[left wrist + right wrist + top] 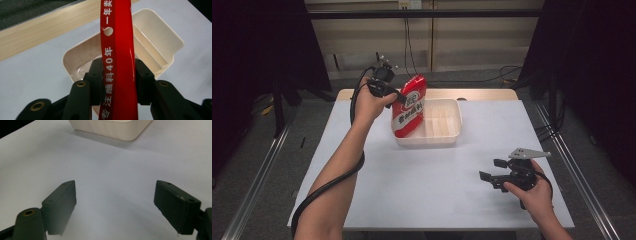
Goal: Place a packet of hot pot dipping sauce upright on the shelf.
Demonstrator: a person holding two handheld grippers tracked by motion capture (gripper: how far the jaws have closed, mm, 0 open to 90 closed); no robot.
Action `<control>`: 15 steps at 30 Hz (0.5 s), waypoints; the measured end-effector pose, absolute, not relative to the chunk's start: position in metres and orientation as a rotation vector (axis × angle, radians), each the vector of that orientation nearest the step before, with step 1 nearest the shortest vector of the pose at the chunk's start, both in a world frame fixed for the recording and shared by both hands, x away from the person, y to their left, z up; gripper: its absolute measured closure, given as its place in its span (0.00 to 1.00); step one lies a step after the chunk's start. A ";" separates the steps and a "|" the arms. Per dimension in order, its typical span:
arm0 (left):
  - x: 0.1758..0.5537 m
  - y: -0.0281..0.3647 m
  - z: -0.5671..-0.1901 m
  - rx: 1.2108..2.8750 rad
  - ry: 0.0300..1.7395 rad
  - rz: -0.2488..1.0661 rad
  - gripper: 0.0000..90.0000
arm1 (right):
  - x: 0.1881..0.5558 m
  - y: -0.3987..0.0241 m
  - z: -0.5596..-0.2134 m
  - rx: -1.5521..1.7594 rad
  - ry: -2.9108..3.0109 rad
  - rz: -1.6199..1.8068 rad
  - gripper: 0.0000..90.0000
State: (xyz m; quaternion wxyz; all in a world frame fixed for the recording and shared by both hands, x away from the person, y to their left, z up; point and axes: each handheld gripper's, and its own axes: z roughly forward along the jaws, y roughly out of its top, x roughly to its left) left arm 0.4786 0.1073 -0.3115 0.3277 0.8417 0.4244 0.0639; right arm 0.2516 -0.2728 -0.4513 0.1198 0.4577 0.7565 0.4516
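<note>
My left fingers [117, 75] are flanking the red pouch [410, 106] over the cream tray [453, 131]; grip unclear. My right fingers [120, 207] are resting spread above the desk [432, 190].

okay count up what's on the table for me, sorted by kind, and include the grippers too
Red pouch: 1, standing in the tray, between the left gripper's jaws
Cream divided tray: 1
Grippers: 2, the left gripper at the pouch, the right gripper open over the bare white table
Total: 4
</note>
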 end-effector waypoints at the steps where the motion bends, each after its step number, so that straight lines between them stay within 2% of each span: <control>1: 0.478 0.107 -0.312 2.195 1.117 0.170 0.69 | 0.252 -0.273 -0.451 1.333 2.211 1.322 0.20; 8: 0.477 0.108 -0.309 2.231 1.092 0.186 0.63 | 0.251 -0.273 -0.450 1.329 2.208 1.321 0.20; 13: 0.475 0.107 -0.309 2.207 1.111 0.190 0.49 | 0.250 -0.272 -0.450 1.324 2.212 1.325 0.20; 15: 0.475 0.107 -0.309 2.214 1.105 0.190 0.40 | 0.250 -0.272 -0.450 1.324 2.213 1.324 0.20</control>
